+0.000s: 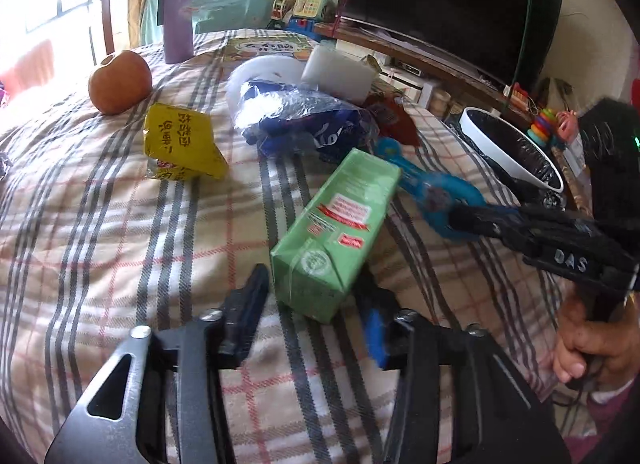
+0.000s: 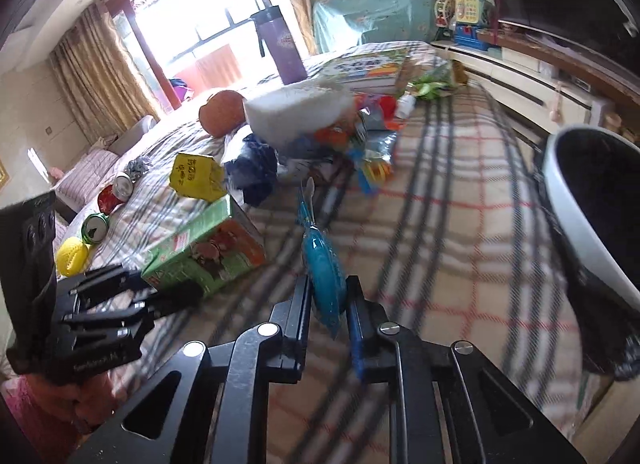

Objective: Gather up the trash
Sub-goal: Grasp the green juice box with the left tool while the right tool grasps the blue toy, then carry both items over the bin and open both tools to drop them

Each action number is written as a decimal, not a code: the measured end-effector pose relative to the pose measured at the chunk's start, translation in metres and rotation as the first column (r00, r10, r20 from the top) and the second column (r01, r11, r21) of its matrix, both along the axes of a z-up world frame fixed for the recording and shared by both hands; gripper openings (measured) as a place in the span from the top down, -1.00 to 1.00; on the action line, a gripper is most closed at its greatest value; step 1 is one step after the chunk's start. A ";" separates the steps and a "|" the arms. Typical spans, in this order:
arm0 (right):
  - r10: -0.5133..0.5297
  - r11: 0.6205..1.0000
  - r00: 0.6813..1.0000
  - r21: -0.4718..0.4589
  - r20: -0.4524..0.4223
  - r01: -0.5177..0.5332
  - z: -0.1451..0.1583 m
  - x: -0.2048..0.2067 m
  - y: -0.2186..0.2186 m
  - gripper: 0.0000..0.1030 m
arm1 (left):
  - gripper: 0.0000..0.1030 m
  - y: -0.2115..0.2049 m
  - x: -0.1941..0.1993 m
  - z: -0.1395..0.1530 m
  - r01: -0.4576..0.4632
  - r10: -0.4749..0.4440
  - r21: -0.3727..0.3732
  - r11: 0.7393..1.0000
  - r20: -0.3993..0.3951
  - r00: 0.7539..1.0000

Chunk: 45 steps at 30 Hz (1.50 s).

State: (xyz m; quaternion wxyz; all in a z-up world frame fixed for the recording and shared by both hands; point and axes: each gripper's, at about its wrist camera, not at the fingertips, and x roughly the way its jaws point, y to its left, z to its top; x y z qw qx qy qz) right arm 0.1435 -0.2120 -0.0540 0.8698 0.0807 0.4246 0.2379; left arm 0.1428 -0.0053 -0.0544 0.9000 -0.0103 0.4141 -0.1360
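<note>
A green drink carton (image 1: 332,240) lies on the checked table, its near end between the open fingers of my left gripper (image 1: 312,296); whether they touch it is unclear. The carton also shows in the right wrist view (image 2: 204,252). My right gripper (image 2: 328,296) is shut on a blue plastic wrapper (image 2: 322,264), held above the cloth; the wrapper also shows in the left wrist view (image 1: 428,187). A yellow carton (image 1: 180,141) and a blue plastic bag (image 1: 304,123) lie further back. A white bin (image 2: 580,199) with a black liner stands at the table's right edge.
An orange fruit (image 1: 120,81), a purple flask (image 1: 176,15), a white foam block (image 1: 336,73) and a book (image 1: 264,47) sit at the far side. Crushed cans (image 2: 116,191) and a yellow ball (image 2: 72,256) lie at the left. A TV (image 1: 448,3) stands behind.
</note>
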 end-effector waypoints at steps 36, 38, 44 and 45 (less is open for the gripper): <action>-0.238 0.971 0.969 0.031 0.072 0.236 0.023 -0.034 -0.098 0.73 | 0.37 -0.102 0.001 0.021 0.140 -0.140 -0.064 0.988 0.018 0.990; -0.266 0.964 0.961 0.036 0.078 0.264 0.026 -0.036 -0.109 0.73 | 0.37 -0.112 0.003 0.022 0.158 -0.157 -0.062 0.985 0.023 0.987; -0.318 0.948 0.944 0.039 0.092 0.316 0.033 -0.038 -0.133 0.73 | 0.37 -0.138 0.006 0.025 0.208 -0.207 -0.051 0.977 0.026 0.978; -0.326 0.945 0.941 0.040 0.092 0.323 0.032 -0.037 -0.138 0.73 | 0.37 -0.142 0.007 0.026 0.214 -0.213 -0.050 0.976 0.026 0.977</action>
